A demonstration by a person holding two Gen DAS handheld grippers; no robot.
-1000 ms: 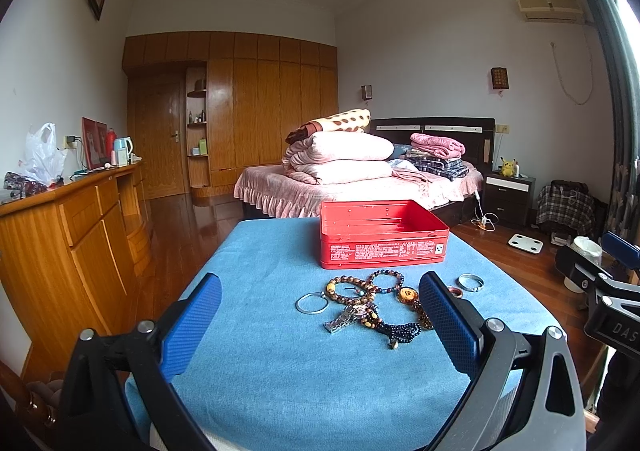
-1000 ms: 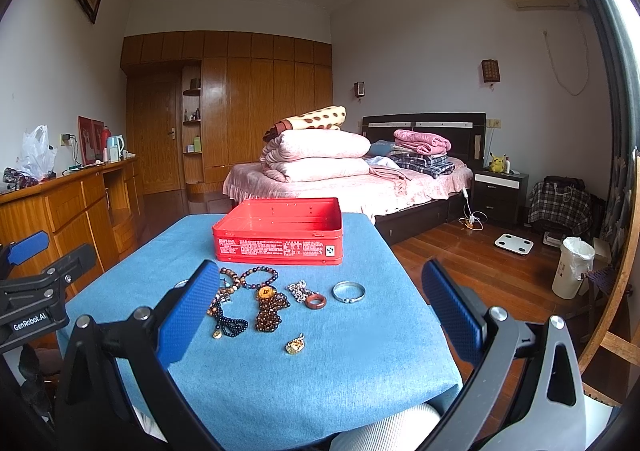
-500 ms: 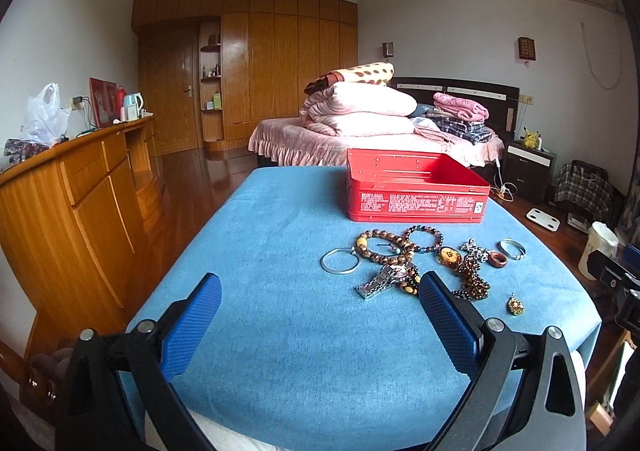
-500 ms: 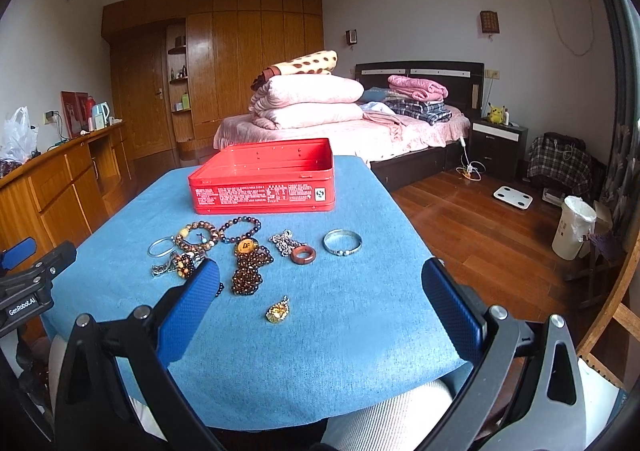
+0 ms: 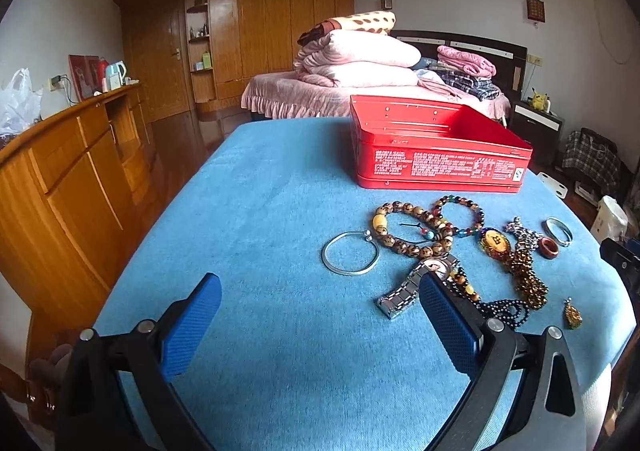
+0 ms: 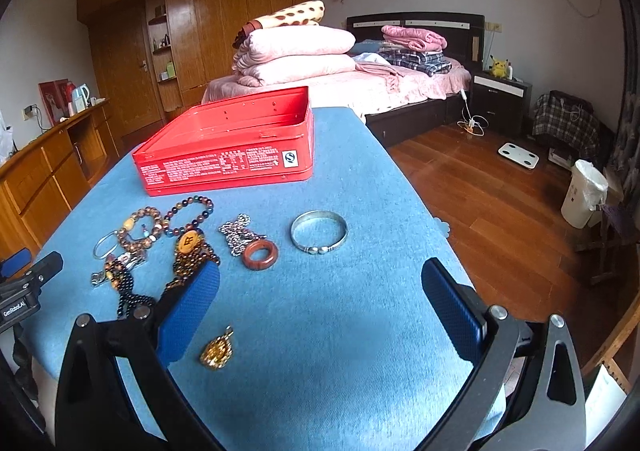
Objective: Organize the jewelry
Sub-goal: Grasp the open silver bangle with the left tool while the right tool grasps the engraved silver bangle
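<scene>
Jewelry (image 5: 436, 247) lies ahead of our left claw (image 5: 320, 315), before the red tin (image 5: 436, 155). Both left and right claw (image 6: 320, 303) hover released, empty, above the bench (image 5: 260, 211).

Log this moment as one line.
left claw: open, empty | right claw: open, empty | jewelry: loose on cloth | tin: open, empty

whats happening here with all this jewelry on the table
A person holds a gripper in each hand over a blue-covered table. Both the left gripper and the right gripper are open and empty. Bead bracelets, a wide silver bangle, a reddish ring and a gold pendant lie loose on the cloth. The open red tin appears empty.
</scene>
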